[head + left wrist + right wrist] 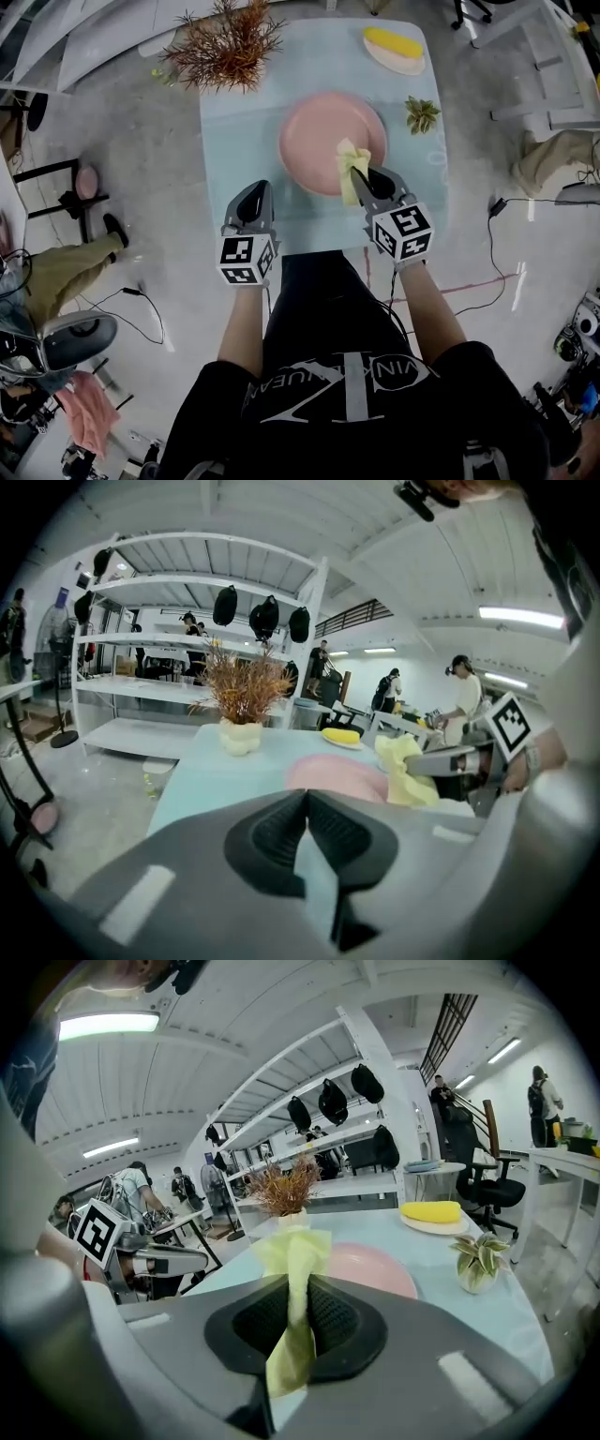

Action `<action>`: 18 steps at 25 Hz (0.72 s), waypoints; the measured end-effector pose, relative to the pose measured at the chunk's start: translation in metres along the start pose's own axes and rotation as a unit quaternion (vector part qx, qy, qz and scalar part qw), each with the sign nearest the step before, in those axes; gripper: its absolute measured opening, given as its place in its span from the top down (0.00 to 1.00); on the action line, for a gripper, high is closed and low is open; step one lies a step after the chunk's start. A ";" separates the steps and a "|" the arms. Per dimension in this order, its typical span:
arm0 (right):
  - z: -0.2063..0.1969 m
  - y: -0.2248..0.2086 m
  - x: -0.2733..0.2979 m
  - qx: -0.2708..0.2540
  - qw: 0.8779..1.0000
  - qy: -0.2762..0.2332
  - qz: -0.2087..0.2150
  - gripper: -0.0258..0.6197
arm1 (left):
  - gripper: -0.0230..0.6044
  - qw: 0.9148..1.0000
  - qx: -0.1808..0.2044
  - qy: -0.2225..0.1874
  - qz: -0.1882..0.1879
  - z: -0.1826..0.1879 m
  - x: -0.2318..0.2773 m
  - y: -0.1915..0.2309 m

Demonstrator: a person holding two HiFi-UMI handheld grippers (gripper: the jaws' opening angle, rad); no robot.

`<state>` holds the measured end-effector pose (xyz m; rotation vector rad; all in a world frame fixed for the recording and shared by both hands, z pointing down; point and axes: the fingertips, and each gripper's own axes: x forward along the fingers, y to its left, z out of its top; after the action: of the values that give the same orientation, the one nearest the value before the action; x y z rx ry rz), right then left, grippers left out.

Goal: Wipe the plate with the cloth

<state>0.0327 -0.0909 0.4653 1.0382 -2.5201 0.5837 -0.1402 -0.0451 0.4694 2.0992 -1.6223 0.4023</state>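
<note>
Plate (319,131) sits mid-worktop (234,159), bare surface to its left; cloth (349,161) drapes over its near right rim. Seen along themselves, the left tongs (307,797) are pressed together, empty. The right tongs (298,1283) clamp the cloth.

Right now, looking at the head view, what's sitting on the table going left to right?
dried plant → pink plate → small potted plant

Table (234,141) layout: plate (319,136) at centre.
Dried plant (225,42) far left, dish (401,62) far right, small plant (422,114) right of plate, cloth (350,167) over plate's near edge.
</note>
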 end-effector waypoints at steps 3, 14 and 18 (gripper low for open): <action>0.001 0.001 0.017 -0.002 1.000 0.009 0.003 0.90 | 0.96 1.000 -0.005 0.017 -0.009 -0.005 0.018 0.005; -0.017 -0.013 0.075 -0.035 0.996 0.081 -0.004 0.90 | 0.96 0.995 -0.027 0.086 -0.031 -0.034 0.071 0.012; -0.028 -0.013 0.099 -0.076 0.990 0.121 -0.004 0.90 | 0.96 0.994 -0.042 0.091 -0.035 -0.037 0.082 0.013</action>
<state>-0.0191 -0.1430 0.5380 0.8658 -2.3077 0.4764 -0.1294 -0.0970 0.5434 1.9883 -1.4321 0.4792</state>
